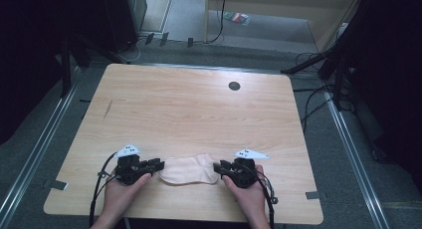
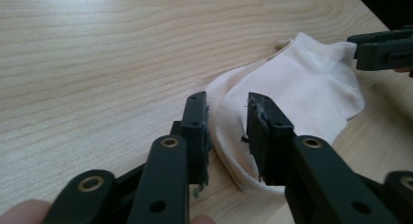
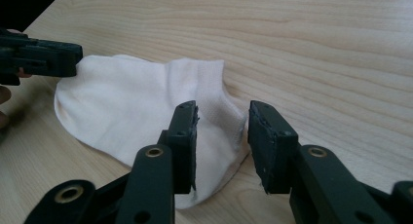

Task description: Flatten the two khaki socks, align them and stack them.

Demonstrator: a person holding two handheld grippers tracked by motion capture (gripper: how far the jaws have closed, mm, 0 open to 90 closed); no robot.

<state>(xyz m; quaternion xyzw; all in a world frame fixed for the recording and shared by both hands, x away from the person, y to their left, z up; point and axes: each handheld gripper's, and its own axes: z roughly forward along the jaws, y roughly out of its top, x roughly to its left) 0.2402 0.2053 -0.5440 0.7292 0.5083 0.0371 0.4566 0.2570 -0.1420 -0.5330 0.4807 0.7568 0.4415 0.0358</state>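
1. A wooden table (image 1: 189,109) is seen bearing a dark round hole (image 1: 234,86) near its far edge.
2. A pale sock (image 1: 189,170) is laid flat at the near edge, between both grippers.
3. The left gripper (image 2: 228,121) is held partly open over the sock's end, nothing gripped.
4. The right gripper (image 3: 223,121) is likewise parted at the other end.

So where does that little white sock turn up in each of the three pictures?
High view: the sock lies near the table's front edge, between the two grippers.
Left gripper view: right of centre, its near end between the open jaws.
Right gripper view: left of centre, its cuff end between the open jaws.
Shared landmark: the light wood grain of the table.
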